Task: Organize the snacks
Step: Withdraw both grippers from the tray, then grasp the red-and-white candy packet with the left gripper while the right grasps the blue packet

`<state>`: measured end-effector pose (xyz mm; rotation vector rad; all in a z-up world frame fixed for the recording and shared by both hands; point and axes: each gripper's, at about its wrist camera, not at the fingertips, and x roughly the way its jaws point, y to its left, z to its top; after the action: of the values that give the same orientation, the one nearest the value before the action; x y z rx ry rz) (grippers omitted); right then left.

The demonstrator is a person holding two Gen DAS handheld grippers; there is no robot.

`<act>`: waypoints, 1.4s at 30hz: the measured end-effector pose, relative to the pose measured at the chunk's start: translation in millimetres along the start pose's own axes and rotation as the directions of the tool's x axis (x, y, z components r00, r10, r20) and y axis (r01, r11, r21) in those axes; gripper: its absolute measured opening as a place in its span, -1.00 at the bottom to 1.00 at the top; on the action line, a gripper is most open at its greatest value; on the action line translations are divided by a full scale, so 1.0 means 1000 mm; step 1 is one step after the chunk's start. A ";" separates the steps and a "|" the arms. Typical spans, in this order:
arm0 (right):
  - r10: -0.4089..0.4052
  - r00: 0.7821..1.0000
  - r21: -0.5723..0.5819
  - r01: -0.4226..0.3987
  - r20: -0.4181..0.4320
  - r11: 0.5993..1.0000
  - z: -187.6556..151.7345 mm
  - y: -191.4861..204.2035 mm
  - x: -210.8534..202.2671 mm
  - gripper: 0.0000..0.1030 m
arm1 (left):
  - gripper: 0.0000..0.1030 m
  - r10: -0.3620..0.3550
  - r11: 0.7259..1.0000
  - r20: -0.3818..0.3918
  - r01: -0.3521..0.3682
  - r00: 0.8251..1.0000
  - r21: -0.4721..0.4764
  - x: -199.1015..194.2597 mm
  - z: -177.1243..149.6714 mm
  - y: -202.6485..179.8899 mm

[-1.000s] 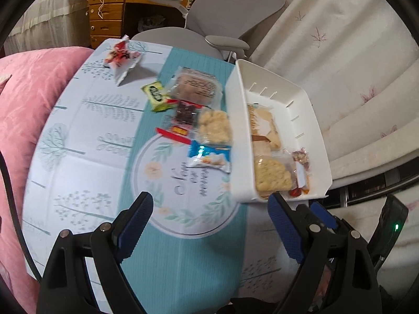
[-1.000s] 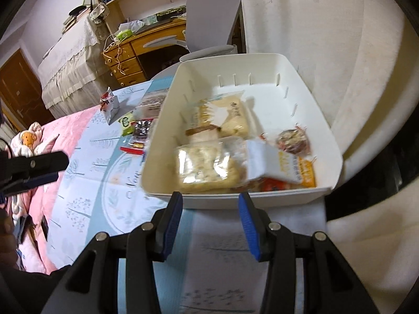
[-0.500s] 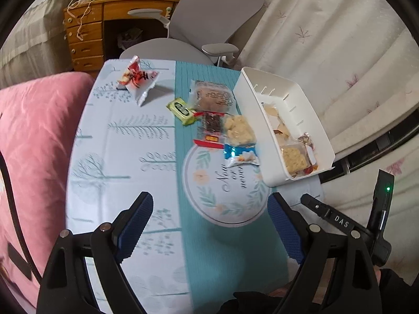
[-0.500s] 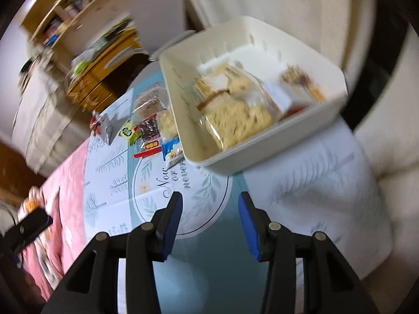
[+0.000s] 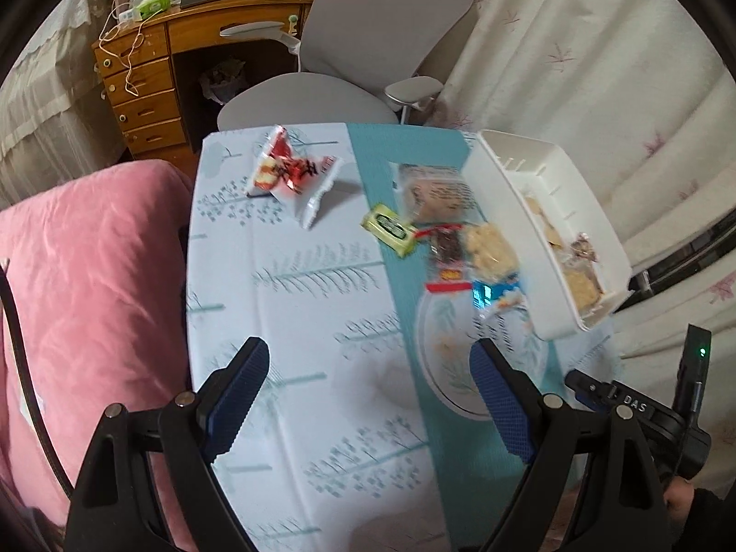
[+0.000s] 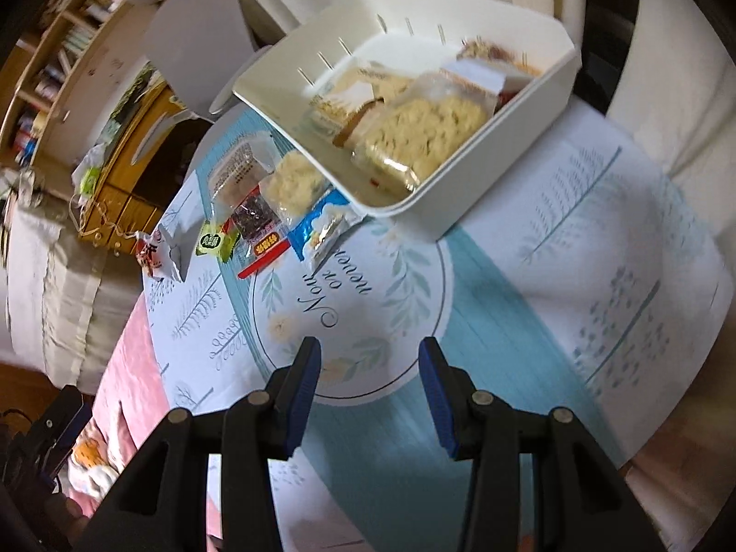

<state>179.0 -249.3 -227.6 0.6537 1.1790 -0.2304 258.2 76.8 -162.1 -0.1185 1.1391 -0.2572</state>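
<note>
A white bin (image 5: 510,211) (image 6: 506,129) holding several wrapped snacks stands at the table's right side. Loose snacks lie beside it: a blue packet (image 5: 494,296) (image 6: 317,230), a pale biscuit pack (image 5: 490,248) (image 6: 294,181), a dark red-edged pack (image 5: 444,253) (image 6: 257,225), a green packet (image 5: 388,227) (image 6: 214,241), a clear pack (image 5: 434,193) (image 6: 237,170) and a red-and-white bag (image 5: 294,172) (image 6: 154,257). My left gripper (image 5: 368,391) is open and empty above the table's near part. My right gripper (image 6: 370,386) is open and empty, well short of the snacks.
The table wears a pale blue tree-print cloth (image 5: 299,303) with a teal runner (image 6: 377,414). A pink cushion (image 5: 83,299) lies left of it. A grey office chair (image 5: 359,60) and a wooden desk (image 5: 152,83) stand behind. Curtains (image 5: 598,92) hang on the right.
Both grippers have pulled back and up from the bin. The left view has swung left towards the red-and-white bag; the right view has tilted. Both stay open and empty.
</note>
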 end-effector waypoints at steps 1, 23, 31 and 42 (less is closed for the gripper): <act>-0.011 1.000 0.030 0.012 -0.005 0.999 0.000 0.002 0.003 -0.14 | 0.71 -0.001 1.000 0.001 0.001 1.000 0.001 0.003 0.006 0.004; -0.084 0.980 0.204 0.046 0.182 0.978 0.024 0.060 0.071 -0.13 | 0.70 0.028 0.981 0.104 -0.007 0.994 -0.196 0.126 0.105 0.063; -0.121 0.978 0.184 0.089 0.172 0.979 0.028 0.067 0.109 -0.02 | 0.70 0.031 0.930 0.130 0.019 0.991 -0.368 0.162 0.117 0.088; -0.191 0.960 0.148 0.162 0.205 0.976 0.040 0.075 0.125 0.02 | 0.66 0.064 0.859 0.077 -0.016 0.995 -0.512 0.198 0.133 0.108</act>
<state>295.4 -192.4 -306.2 0.6192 1.0157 -0.5218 472.5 124.2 -305.4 -0.5738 1.0942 0.0969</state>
